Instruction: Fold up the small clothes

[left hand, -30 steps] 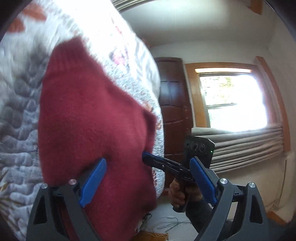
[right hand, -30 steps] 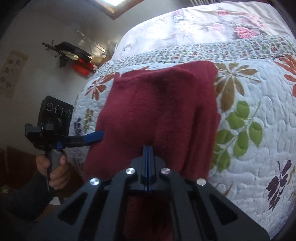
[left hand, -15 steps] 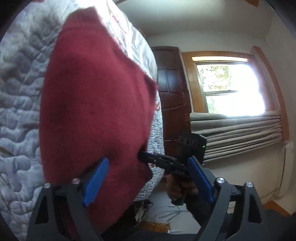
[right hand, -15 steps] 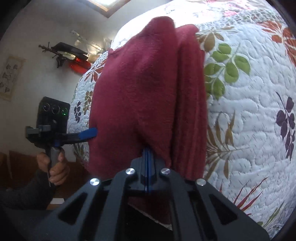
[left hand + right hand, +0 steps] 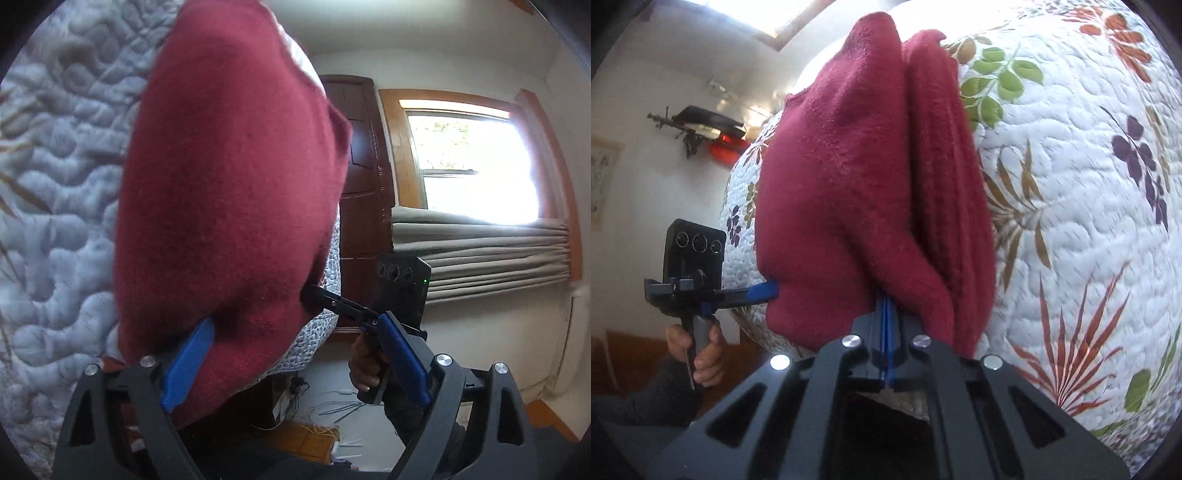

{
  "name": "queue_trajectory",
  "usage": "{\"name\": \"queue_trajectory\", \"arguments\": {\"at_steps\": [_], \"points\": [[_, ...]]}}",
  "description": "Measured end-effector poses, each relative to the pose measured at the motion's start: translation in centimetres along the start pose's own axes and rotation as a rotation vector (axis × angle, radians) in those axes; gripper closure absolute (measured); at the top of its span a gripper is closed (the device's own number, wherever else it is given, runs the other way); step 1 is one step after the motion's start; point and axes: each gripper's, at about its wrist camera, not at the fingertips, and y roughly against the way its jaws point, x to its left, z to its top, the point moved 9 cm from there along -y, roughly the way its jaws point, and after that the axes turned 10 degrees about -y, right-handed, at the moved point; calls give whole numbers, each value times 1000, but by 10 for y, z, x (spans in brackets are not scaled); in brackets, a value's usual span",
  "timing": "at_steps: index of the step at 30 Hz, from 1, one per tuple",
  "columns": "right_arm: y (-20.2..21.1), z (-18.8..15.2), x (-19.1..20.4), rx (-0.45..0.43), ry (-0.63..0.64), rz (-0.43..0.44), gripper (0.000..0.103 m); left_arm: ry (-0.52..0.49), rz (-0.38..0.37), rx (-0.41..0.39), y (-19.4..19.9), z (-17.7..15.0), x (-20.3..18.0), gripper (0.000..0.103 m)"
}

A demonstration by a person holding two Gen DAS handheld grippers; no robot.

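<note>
1. The red garment [image 5: 857, 177] hangs lifted over the quilted bed [image 5: 1089, 221], doubled into two layers whose long axis runs away from the right gripper [image 5: 884, 314] toward the far end of the bed.
2. The right gripper has its jaws pressed together on the garment's near hem, pinching the cloth; this is the nearer hold, at the edge closest to the person.
3. The left gripper [image 5: 291, 354] stands with its jaws spread wide; one blue finger lies against the garment's [image 5: 229, 192] underside and the other is clear of the cloth, so it grips nothing.
4. The coming move, as I judge it, turns on this: the free length lies ahead of the right gripper; carrying the pinched hem forward along that axis would lay the fold.
</note>
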Motion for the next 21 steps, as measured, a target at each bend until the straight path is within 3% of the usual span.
{"name": "queue_trajectory", "arguments": {"at_steps": [2,3,4,5,6,7,9,11,13,15,19,21], "points": [[11,-8,12,-17,28,-3,97,-15,30,-15,9,-3,-9,10],[19,-12,19,-29,38,0,81,-19,69,-35,18,-6,-13,7],[26,-11,23,-50,44,-18,55,-25,133,-58,26,-9,-17,4],[34,-13,28,-89,49,-52,42,-45,227,-81,37,-14,-20,4],[46,-14,31,-152,57,-112,16,-81,366,-104,50,-19,-24,4],[58,-16,33,-213,66,-186,6,-126,514,-127,62,-24,-31,4],[71,-24,40,-262,79,-299,6,-200,763,-144,80,-38,-54,4],[81,-35,48,-276,56,-388,6,-229,872,-207,93,-49,-84,4],[95,-44,55,-285,74,-447,6,-233,895,-274,108,-62,-114,4],[117,-54,71,-309,147,-471,6,-248,906,-290,112,-68,-146,4],[199,-74,116,-575,264,-487,3,-341,905,-301,112,-69,-216,4],[219,-82,118,-576,224,-450,3,-374,945,-315,113,-75,-231,4]]}}
